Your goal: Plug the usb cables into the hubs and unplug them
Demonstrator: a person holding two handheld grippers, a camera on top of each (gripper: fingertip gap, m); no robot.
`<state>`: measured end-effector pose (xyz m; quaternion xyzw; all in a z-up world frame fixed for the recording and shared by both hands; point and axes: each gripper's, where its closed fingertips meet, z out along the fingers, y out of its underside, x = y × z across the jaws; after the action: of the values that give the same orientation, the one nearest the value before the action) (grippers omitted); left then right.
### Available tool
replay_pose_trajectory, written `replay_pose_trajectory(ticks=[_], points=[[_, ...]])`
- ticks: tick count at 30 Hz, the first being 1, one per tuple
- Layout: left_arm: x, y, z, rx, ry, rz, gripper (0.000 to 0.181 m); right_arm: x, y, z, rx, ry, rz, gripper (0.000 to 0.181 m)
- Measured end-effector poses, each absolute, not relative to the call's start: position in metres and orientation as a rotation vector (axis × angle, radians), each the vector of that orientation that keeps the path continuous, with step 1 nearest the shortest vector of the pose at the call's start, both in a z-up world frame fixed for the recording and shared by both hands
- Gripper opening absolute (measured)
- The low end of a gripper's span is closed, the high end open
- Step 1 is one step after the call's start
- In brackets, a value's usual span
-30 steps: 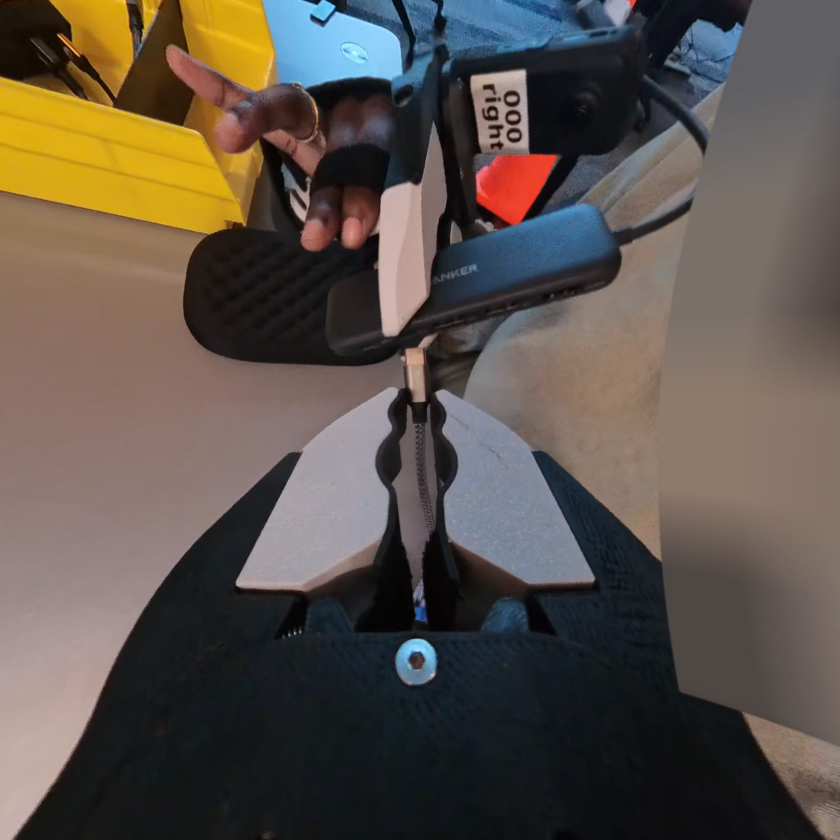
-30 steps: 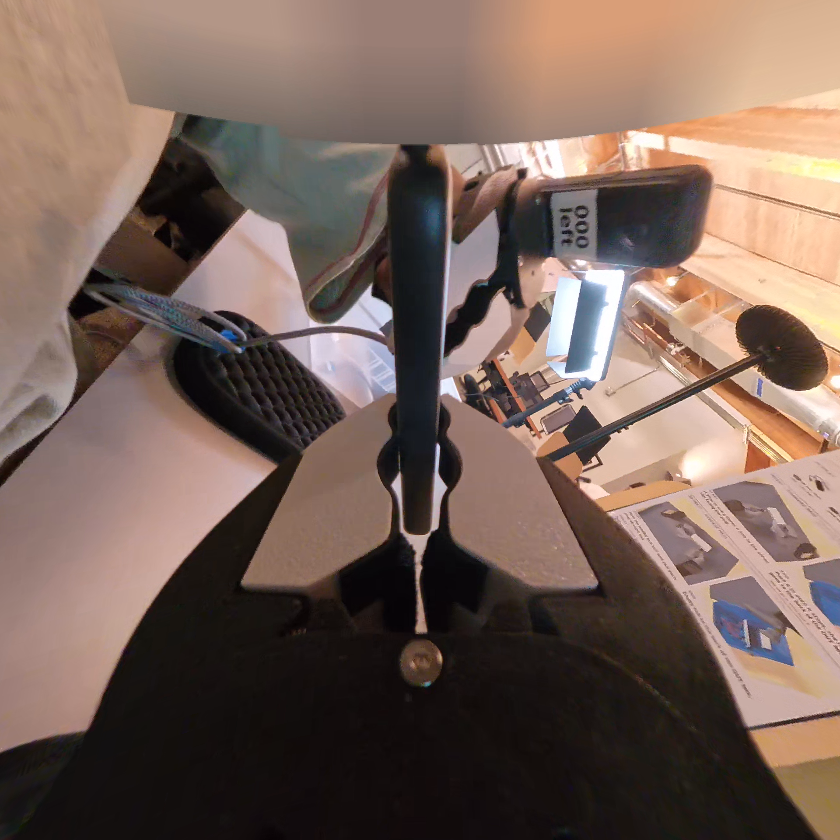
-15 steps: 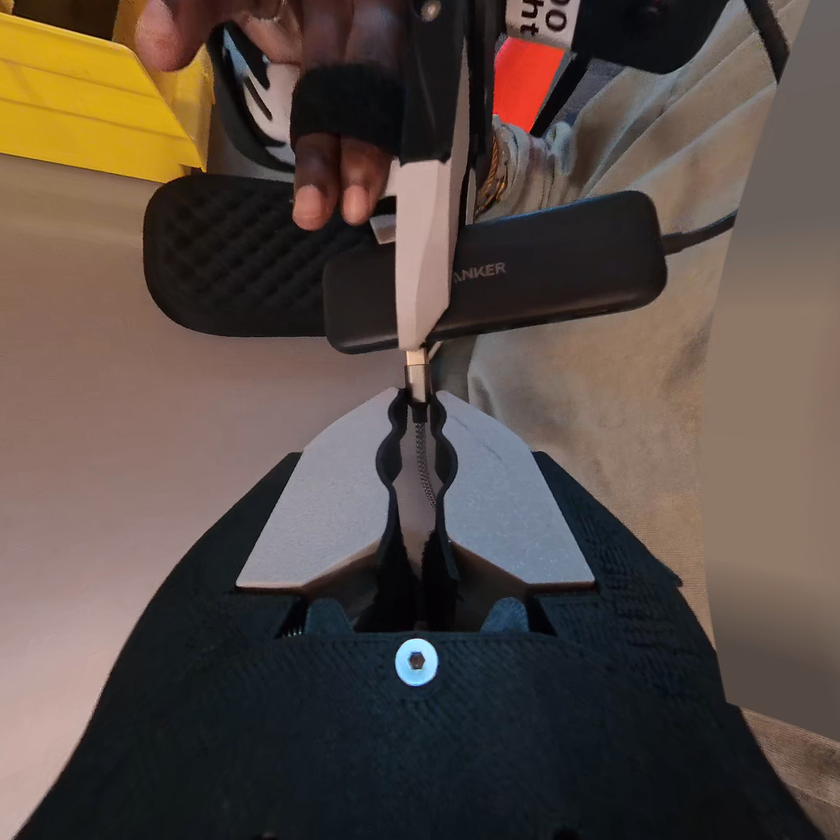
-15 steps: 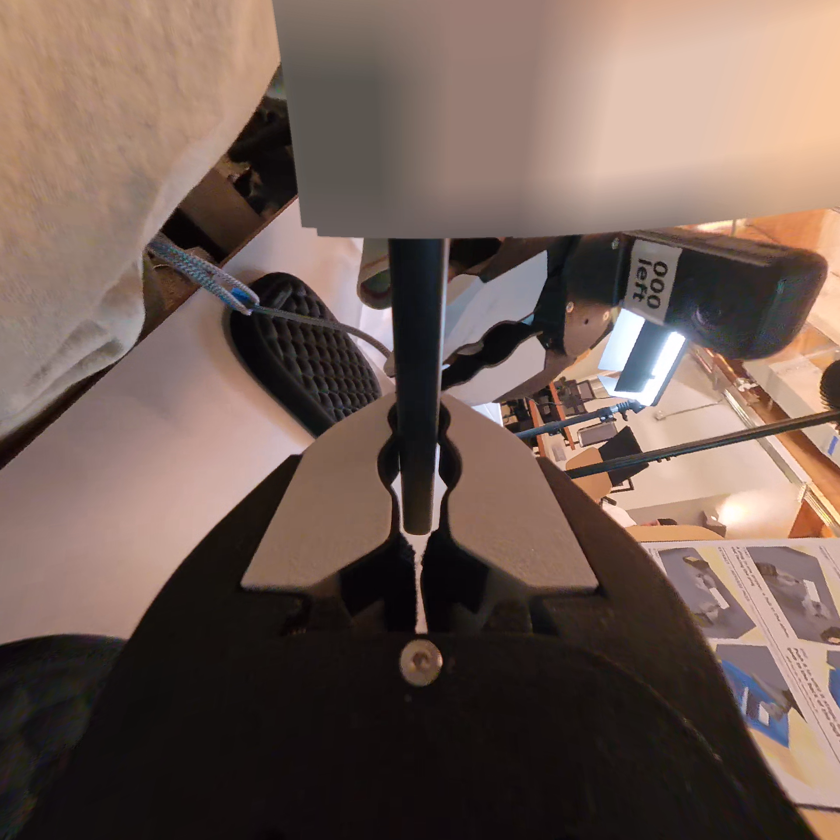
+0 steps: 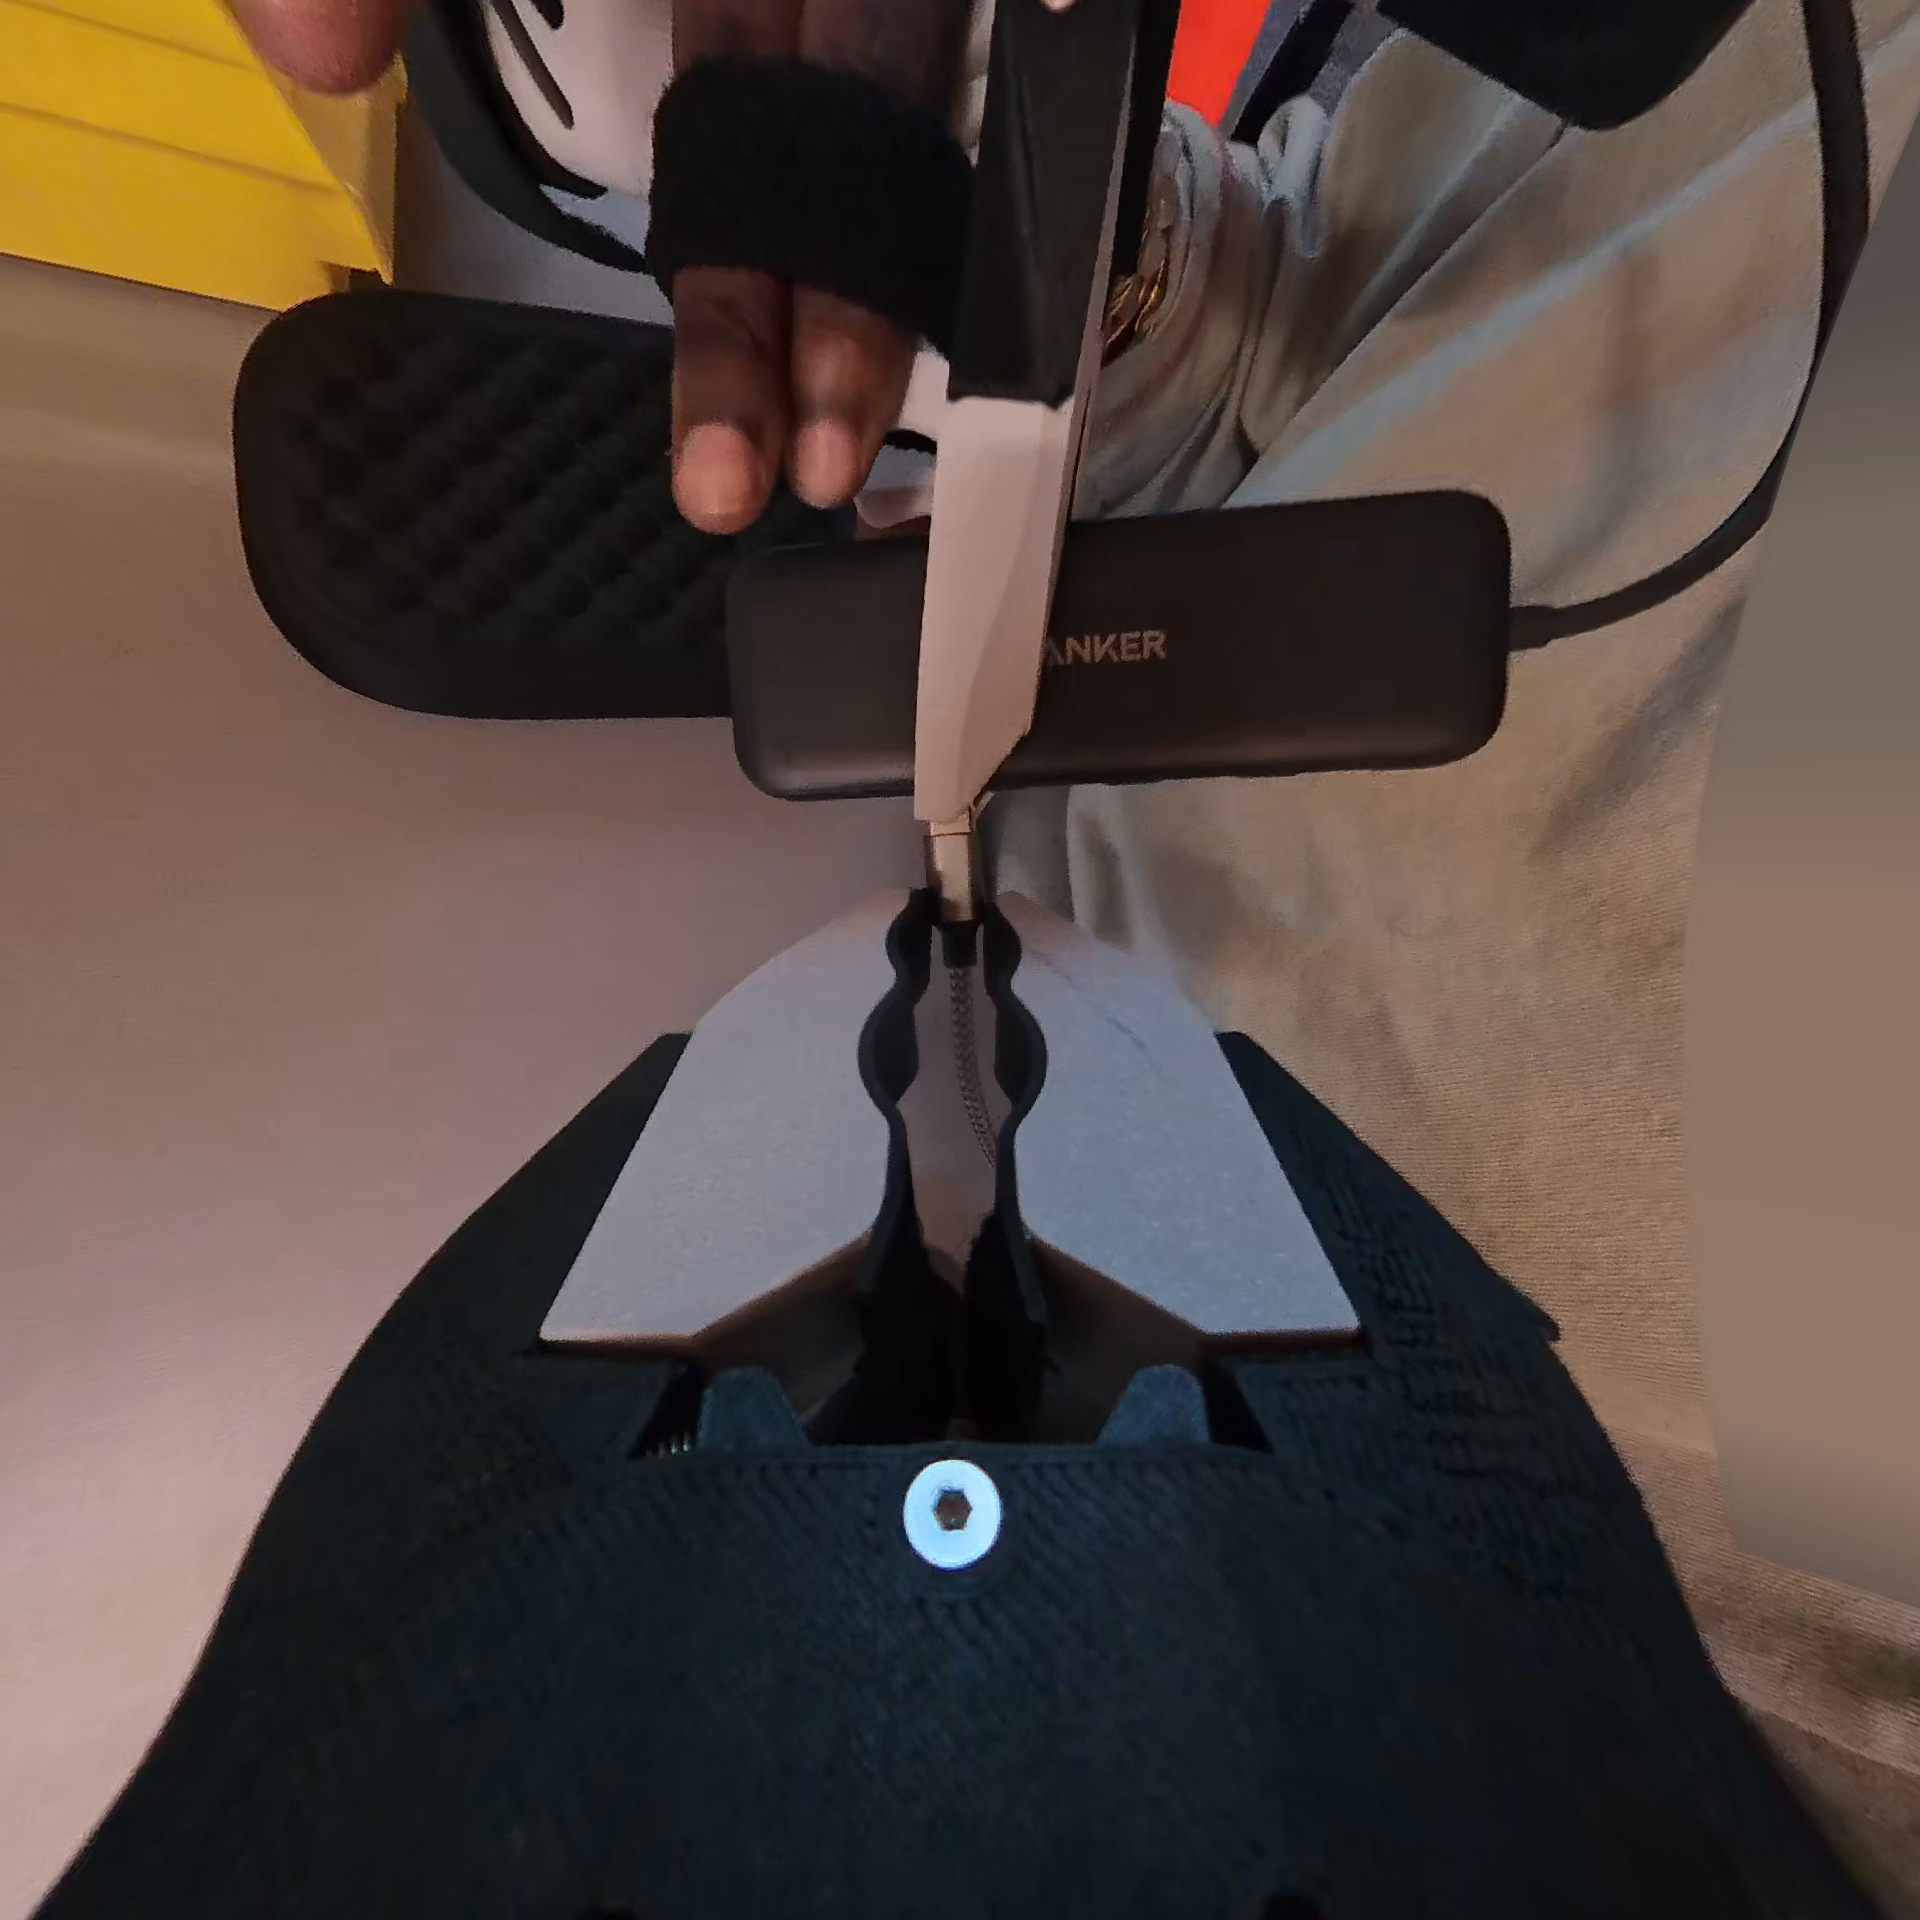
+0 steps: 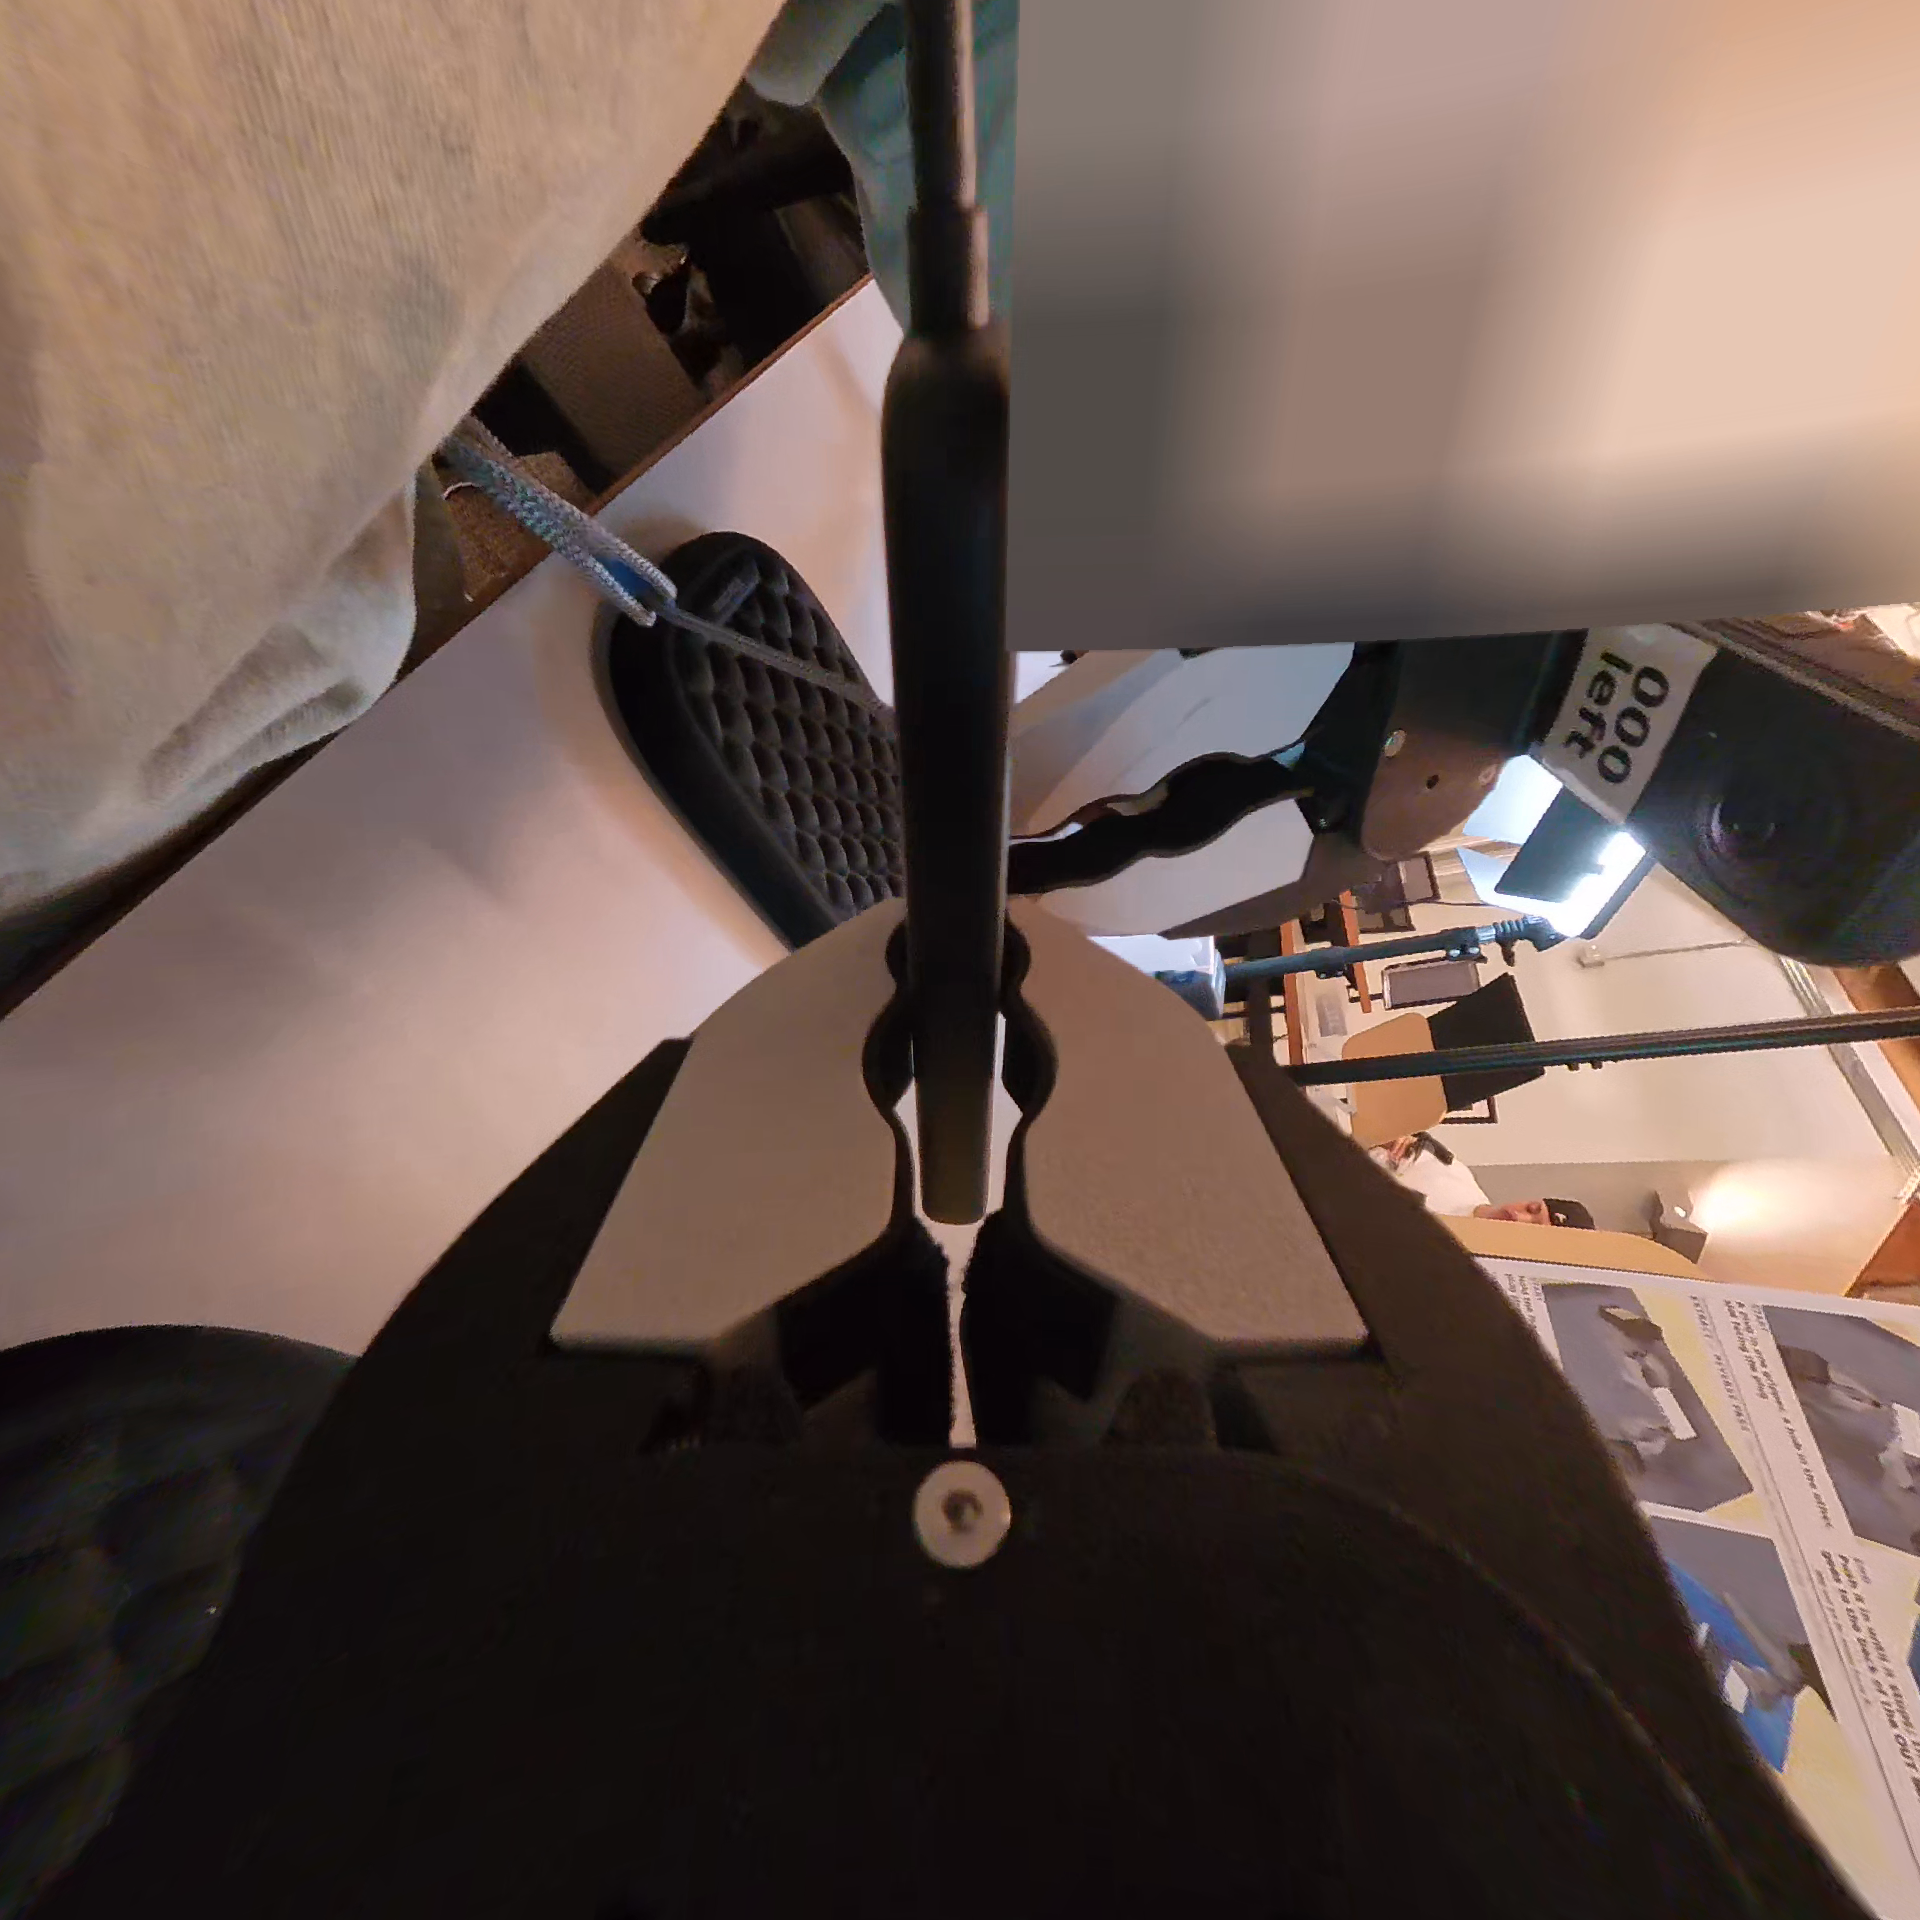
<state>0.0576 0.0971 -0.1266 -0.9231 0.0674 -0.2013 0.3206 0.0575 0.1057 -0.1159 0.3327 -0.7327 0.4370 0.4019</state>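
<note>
My left gripper (image 5: 951, 925) pinches the braided grey cable's metal plug (image 5: 948, 862), my right gripper (image 6: 956, 971) clamps the flat black hub (image 5: 1247, 644); I should push straight.

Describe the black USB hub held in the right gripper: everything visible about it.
The USB hub is a slim, matte black bar with rounded corners and a light-coloured logo on its broad face. It is held off the table, lengthwise across the left wrist view; in the right wrist view it shows edge-on. The right gripper is clamped across it near one end. A black cord leaves the far end. The metal plug held by the left gripper meets its lower edge; how deep it sits is hidden.
</note>
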Motion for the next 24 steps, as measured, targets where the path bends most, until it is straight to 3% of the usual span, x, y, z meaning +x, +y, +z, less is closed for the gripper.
replay_pose_trajectory(ticks=[24], points=[[0.0539, 0.1001, -0.1347, -2.444, 0.136, -0.66, 0.009, 0.0536, 0.108, -0.1224, 0.797, -1.83, 1.215, 0.012]])
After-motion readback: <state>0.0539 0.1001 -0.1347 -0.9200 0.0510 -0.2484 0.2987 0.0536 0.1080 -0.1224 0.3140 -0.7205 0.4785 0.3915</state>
